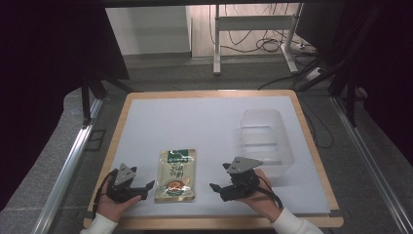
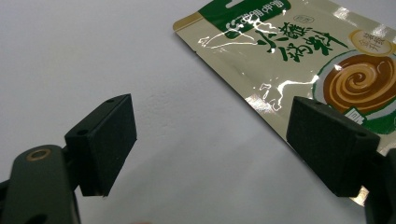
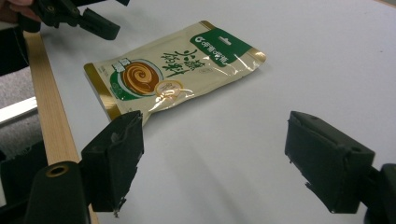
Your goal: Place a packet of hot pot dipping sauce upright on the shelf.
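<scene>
The table (image 1: 146, 105) is a wooden board with a pale sheet over nearly all of its top, only a thin wood edge left bare around it; on the right half of the sheet, toward the far side, stands a clear plastic bin (image 1: 265, 139), see-through, with ribbed walls; the pouch (image 1: 176, 175) lies flat on the sheet near the person's edge, left of the middle, its green header strip toward the far side and its printed picture of a brown swirl in a bowl toward the near side; it is glossy, cream and gold with green lettering, and it is well apart from the bin.

The right gripper (image 1: 217, 187) is held just to the right of the pouch, low over the sheet, aimed leftward at it; its fingers (image 3: 114, 154) stand wide apart with bare sheet between them, and in the right gripper view the pouch lies beyond them, untouched; the left gripper (image 1: 146, 186) sits just left of the pouch near its lower corner, aimed rightward; its fingers (image 2: 105, 140) are likewise spread wide, nothing clamped, and in the left gripper view the right-hand finger hangs in front of the pouch's edge, though whether it touches cannot be told.
</scene>
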`<state>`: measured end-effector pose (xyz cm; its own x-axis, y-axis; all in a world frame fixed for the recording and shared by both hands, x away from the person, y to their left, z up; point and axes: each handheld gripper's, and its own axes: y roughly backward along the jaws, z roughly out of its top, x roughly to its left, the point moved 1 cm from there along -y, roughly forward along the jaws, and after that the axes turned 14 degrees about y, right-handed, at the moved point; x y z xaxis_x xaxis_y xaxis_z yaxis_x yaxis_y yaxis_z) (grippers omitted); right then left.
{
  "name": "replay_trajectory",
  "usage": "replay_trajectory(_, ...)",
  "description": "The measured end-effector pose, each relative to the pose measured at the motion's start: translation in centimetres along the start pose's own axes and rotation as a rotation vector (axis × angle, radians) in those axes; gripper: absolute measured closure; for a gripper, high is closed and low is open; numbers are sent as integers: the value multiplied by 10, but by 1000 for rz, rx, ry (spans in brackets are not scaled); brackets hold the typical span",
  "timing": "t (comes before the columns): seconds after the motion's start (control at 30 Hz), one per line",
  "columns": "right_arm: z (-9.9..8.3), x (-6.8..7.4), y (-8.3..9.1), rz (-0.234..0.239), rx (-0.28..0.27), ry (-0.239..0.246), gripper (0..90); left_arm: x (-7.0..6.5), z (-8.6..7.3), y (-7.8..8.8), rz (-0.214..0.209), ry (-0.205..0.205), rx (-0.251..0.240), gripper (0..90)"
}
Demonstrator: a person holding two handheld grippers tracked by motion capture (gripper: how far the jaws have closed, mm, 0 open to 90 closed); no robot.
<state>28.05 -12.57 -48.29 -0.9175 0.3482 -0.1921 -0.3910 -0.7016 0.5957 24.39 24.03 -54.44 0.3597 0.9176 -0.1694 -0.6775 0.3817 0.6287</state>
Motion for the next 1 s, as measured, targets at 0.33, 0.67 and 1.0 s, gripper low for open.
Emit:
replay_trajectory(0.33, 7, -4, 2, 51, -31, -90, 209, -1, -1, 1, -4, -8, 0, 164)
replay_trajectory(0.67, 19, -5, 6, 20, -31, -75, 204, -1, 2, -4, -3, -17, 8, 164)
replay_trajectory(1.0, 37, -15, 6, 21, -14, -52, 188, -2, 3, -3, -15, -33, 9, 164)
